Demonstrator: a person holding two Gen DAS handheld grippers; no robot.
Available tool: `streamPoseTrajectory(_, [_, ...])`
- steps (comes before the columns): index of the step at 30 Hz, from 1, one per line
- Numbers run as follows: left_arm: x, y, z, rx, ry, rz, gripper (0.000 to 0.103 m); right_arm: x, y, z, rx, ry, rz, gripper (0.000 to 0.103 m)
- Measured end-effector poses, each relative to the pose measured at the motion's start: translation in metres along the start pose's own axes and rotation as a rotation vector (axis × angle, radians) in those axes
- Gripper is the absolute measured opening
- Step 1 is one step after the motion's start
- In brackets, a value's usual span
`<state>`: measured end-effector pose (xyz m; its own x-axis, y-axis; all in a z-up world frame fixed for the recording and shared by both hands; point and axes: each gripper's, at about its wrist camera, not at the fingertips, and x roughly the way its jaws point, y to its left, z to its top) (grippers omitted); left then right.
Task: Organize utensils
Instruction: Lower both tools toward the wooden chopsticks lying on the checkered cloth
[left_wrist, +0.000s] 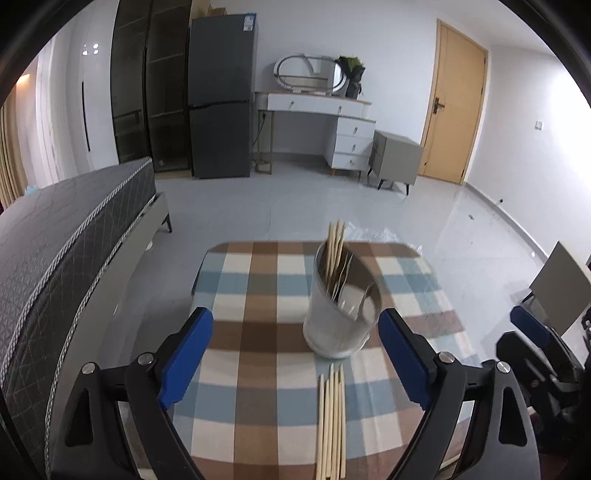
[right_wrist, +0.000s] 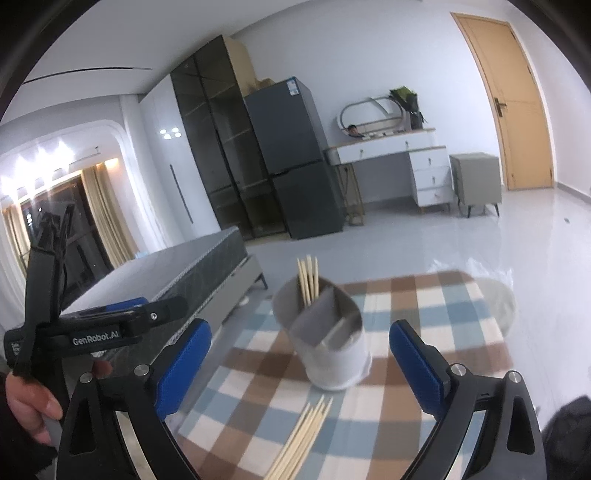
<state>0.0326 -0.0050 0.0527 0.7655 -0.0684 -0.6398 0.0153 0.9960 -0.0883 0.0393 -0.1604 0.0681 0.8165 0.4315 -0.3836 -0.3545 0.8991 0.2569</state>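
Standing on counter: a white cylindrical holder (left_wrist: 338, 317) with inner dividers, tilted in both views, sat on the checked cloth (left_wrist: 258, 295).
Holder contents: wooden sticks (left_wrist: 335, 243) rose above the rim; pale utensils lower inside were blurred.
Loose sticks: a bundle of pointed wooden sticks (left_wrist: 331, 417) lay flat just in front of the holder, its near ends cut off.
Left hand-held gripper (left_wrist: 295, 354): blue ridged pads spread apart, holding nothing.
Right hand-held gripper (right_wrist: 300, 363): pads likewise apart, holding nothing.
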Motion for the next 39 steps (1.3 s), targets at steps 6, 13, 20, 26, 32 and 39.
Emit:
streamPoseTrajectory(6, [0.014,0.006,-0.026,-0.032,0.044,-0.016,0.088,0.004,0.002,-0.035,-0.012,0.055,-0.016,0.098])
streamPoseTrajectory(13, [0.027,0.006,-0.052,-0.052,0.109,-0.018,0.088,0.019,-0.001,-0.062,-0.022,0.158,-0.035,0.098])
streamPoseTrajectory(20, [0.051,0.020,-0.070,-0.077,0.206,-0.005,0.088,0.039,-0.008,-0.084,0.020,0.282,-0.041,0.095])
streamPoseTrajectory(26, [0.049,0.043,-0.065,-0.222,0.197,-0.017,0.088,0.067,-0.009,-0.102,0.033,0.395,-0.042,0.087])
streamPoseTrajectory(32, [0.050,0.046,-0.058,-0.239,0.202,-0.019,0.088,0.107,-0.011,-0.110,-0.007,0.505,-0.077,0.074])
streamPoseTrajectory(39, [0.065,0.057,-0.051,-0.229,0.260,0.028,0.088,0.166,-0.018,-0.112,-0.024,0.598,-0.126,0.053])
